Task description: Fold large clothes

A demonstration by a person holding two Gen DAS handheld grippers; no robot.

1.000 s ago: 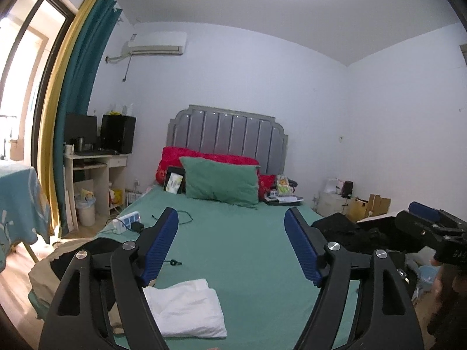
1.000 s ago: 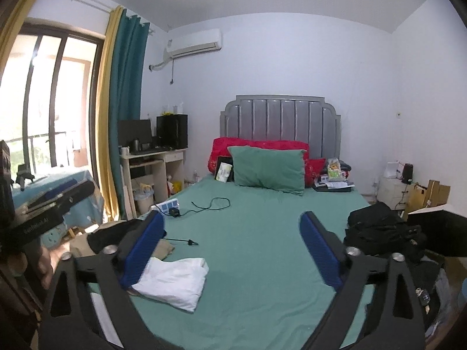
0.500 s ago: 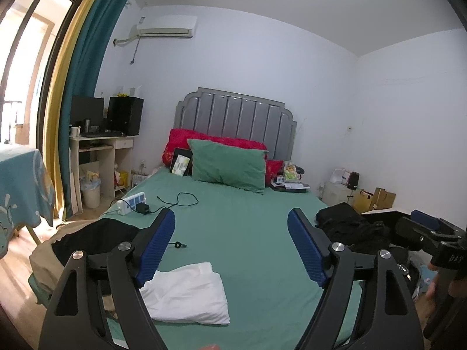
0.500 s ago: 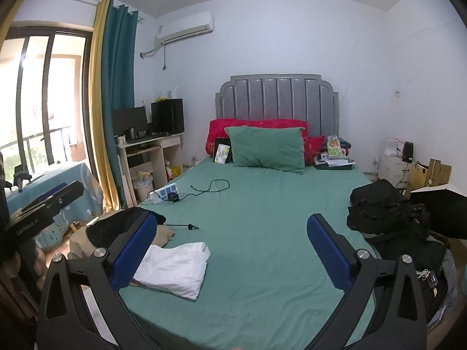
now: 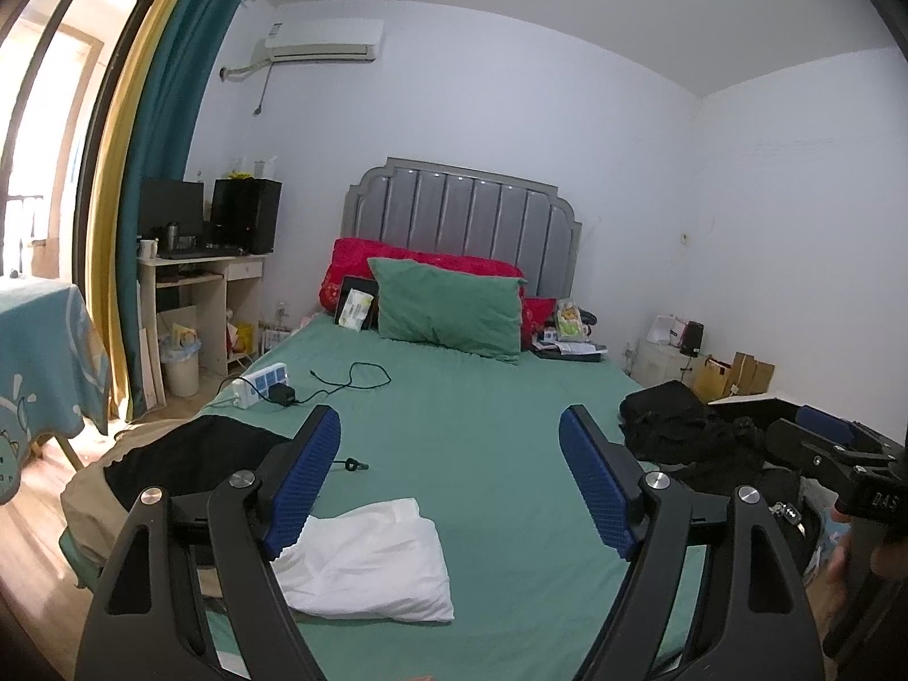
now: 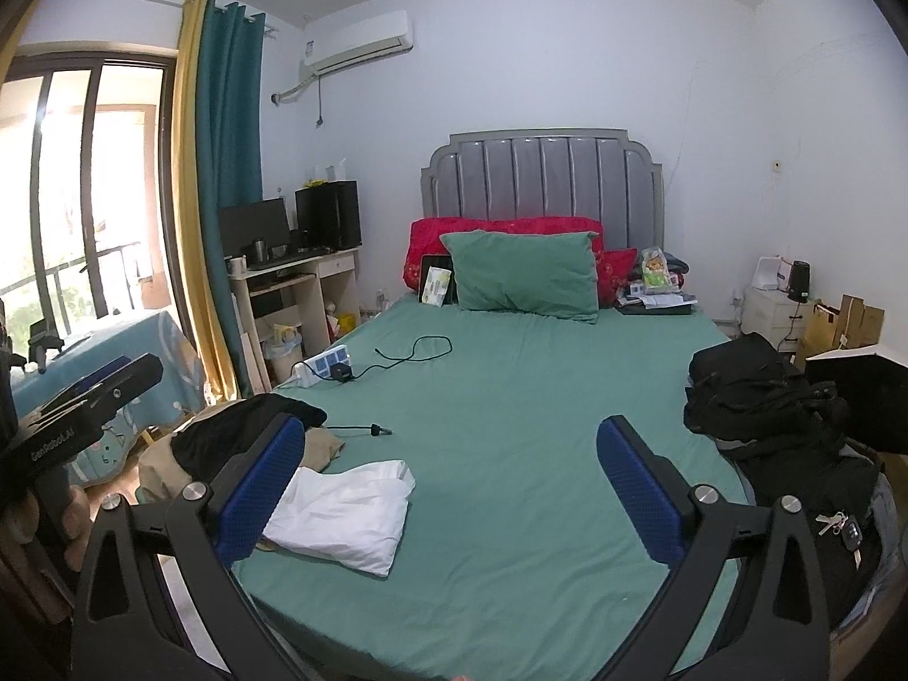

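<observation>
A folded white garment (image 5: 369, 562) (image 6: 346, 511) lies near the foot of the green bed (image 5: 482, 442) (image 6: 511, 425), on its left side. A black and a tan garment (image 5: 187, 454) (image 6: 249, 437) lie heaped at the bed's left foot corner. Dark clothes (image 5: 681, 437) (image 6: 755, 391) are piled off the bed's right edge. My left gripper (image 5: 451, 431) is open above the bed's foot, holding nothing. Further right, my right gripper (image 6: 451, 442) is open and empty too. Each gripper shows in the other's view, the right gripper's body (image 5: 834, 448) and the left gripper's body (image 6: 91, 397).
A power strip with a charger and cable (image 5: 267, 391) and a small plug (image 5: 352, 462) lie on the sheet. Green and red pillows (image 6: 522, 272) lean on the grey headboard. A desk (image 6: 295, 284) stands left, and a table with a blue cloth (image 5: 40, 352). Boxes (image 6: 840, 323) sit right.
Both views have tilted down and pulled back, so more of the bed's foot shows. Both grippers stay open. The clothes lie as before.
</observation>
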